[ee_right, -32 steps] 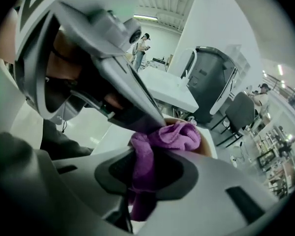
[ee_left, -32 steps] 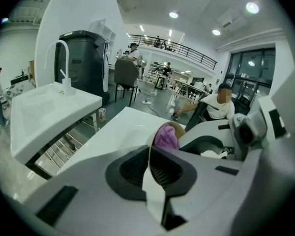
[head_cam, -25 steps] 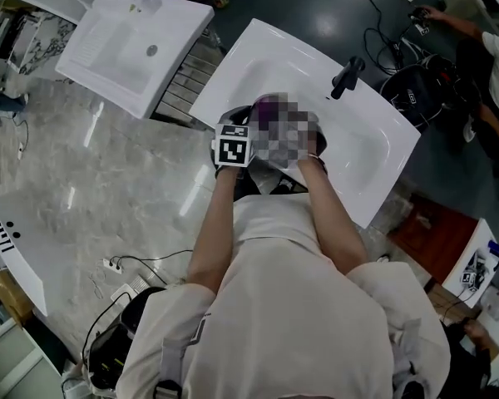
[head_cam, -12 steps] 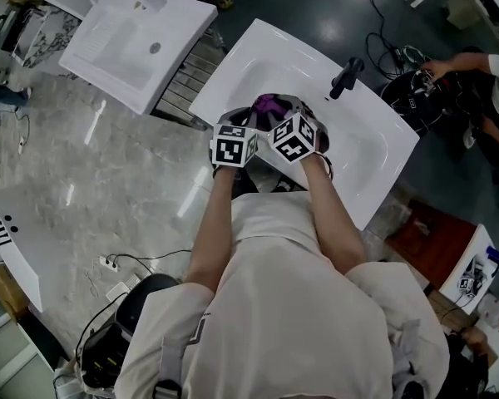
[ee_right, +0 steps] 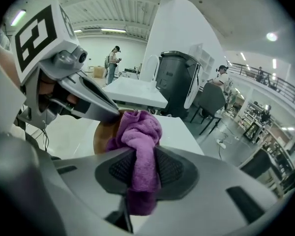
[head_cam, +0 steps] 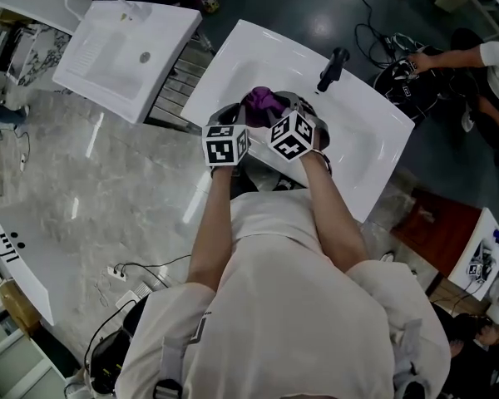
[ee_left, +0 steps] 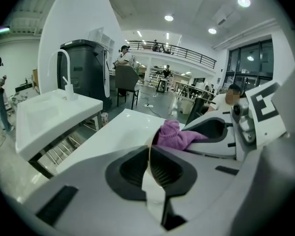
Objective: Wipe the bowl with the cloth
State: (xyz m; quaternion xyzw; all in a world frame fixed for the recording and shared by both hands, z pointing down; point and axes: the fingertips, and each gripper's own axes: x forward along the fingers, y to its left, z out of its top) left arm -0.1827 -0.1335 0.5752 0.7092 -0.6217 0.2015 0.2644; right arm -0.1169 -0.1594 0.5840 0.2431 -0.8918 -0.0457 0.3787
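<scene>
My left gripper (ee_left: 150,167) is shut on the thin rim of the bowl (ee_left: 148,142), which I see edge-on between its pads. In the right gripper view the bowl (ee_right: 104,132) shows brown and round, just behind the purple cloth (ee_right: 143,146). My right gripper (ee_right: 143,173) is shut on that cloth, whose bunched end presses against the bowl. In the head view both grippers sit side by side over the white basin (head_cam: 374,140), left gripper (head_cam: 235,121) and right gripper (head_cam: 283,115), with the cloth (head_cam: 264,100) bulging beyond them. The bowl is mostly hidden there.
A black faucet (head_cam: 333,67) stands at the basin's far edge. A second white sink (head_cam: 108,56) with a curved tap sits to the left, over a metal rack. Cables and a person's arm (head_cam: 445,56) are at the far right. Marble floor lies to the left.
Both grippers stay close together over the basin and have shifted slightly forward. The purple cloth now shows further out beyond the marker cubes.
</scene>
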